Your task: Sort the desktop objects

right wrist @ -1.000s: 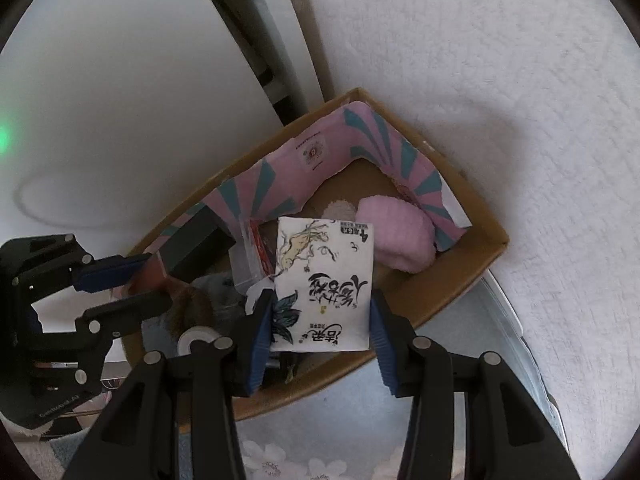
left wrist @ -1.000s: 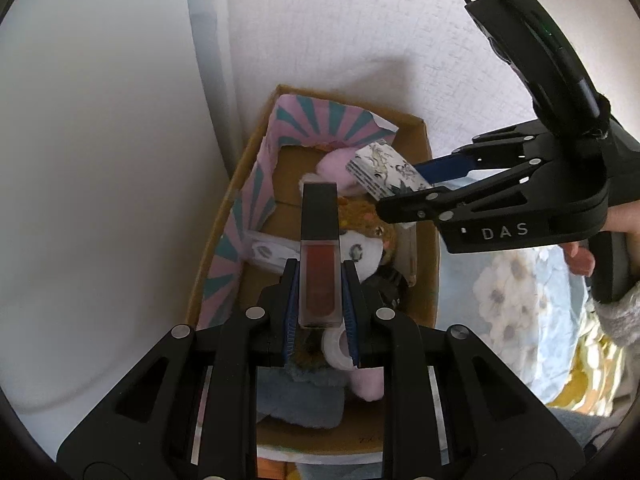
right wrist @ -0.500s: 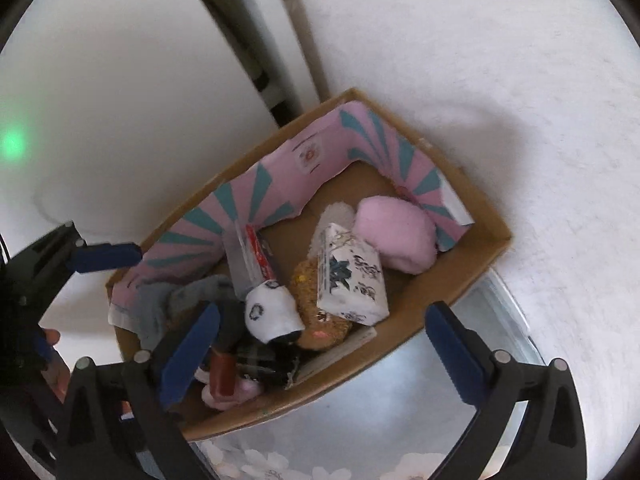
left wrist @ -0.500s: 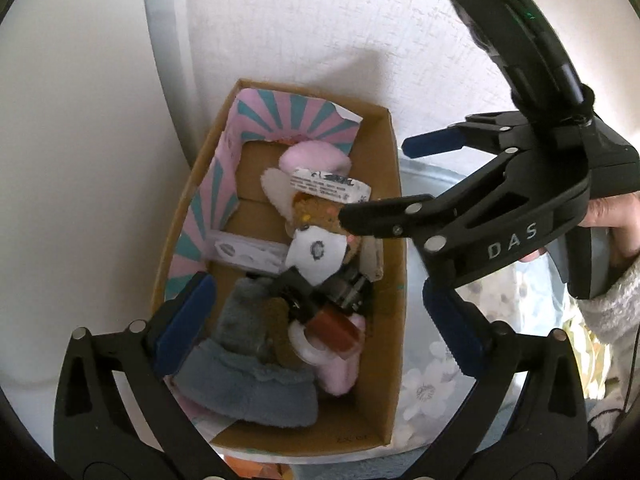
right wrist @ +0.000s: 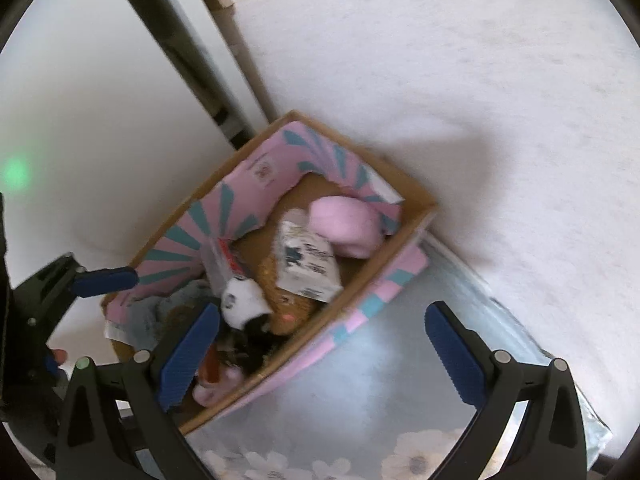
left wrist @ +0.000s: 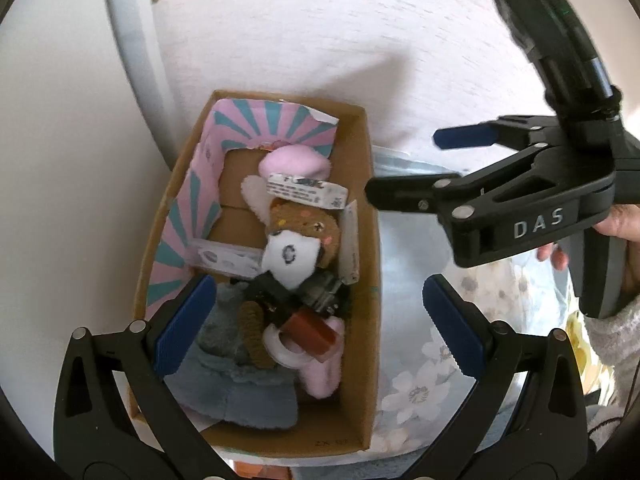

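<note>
Half the red tube hidden w/ clutter.

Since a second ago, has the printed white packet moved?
Yes. The printed white packet left the right gripper and dropped into the cardboard box, beside the pink plush.

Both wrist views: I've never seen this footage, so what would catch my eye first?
A cardboard box crammed with small things sits in the corner against the wall. A white patterned packet lies on top by a pink plush. Both grippers, left and right, hang open above, empty.
</note>
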Tool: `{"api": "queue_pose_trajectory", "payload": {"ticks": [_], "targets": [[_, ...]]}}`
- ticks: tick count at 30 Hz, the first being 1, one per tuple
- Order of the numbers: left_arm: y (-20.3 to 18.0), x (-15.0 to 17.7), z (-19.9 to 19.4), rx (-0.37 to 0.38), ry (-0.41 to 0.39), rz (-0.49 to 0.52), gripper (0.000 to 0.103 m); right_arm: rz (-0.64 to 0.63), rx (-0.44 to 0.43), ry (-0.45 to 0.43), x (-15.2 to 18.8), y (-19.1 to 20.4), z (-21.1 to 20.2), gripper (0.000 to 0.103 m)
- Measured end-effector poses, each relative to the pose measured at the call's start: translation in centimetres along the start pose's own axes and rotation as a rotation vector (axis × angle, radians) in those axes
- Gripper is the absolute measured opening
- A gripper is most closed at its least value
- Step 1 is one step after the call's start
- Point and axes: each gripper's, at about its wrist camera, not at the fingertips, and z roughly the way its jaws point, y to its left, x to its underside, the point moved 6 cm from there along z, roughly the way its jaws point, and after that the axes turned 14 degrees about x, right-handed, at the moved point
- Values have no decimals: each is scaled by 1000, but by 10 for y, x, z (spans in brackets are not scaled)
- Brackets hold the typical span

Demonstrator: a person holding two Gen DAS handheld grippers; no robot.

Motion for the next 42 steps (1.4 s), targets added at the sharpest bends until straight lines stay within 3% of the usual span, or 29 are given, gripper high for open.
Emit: {"api": "queue_pose_trajectory", "payload": {"ticks": [10,17,19,24,28,33,42], "targets": [[-36,-17,28,-4,-36,65,103,188,190,-55,31,-54,-51,103],[-51,-21,39,19,-76,93,103,377,366,-83,90,-105,-100,103],[-61,-24,24,18,-88,111,103,417,397,-78,106,-114,-107,103],[-81,-26,-1,-36,-188,124,103,550,422,-117,147,-126,-130,103],[-100,-19,-7,-7,-126,156,103,613,489,-118,175,-125,-139,103],[-106,-18,-10,1,-142,169,103,696,512,-139,201,-119,-140,103],[-122,-10,-18,-7,-133,223,103,756,511,-154,211,-114,-142,103]]}}
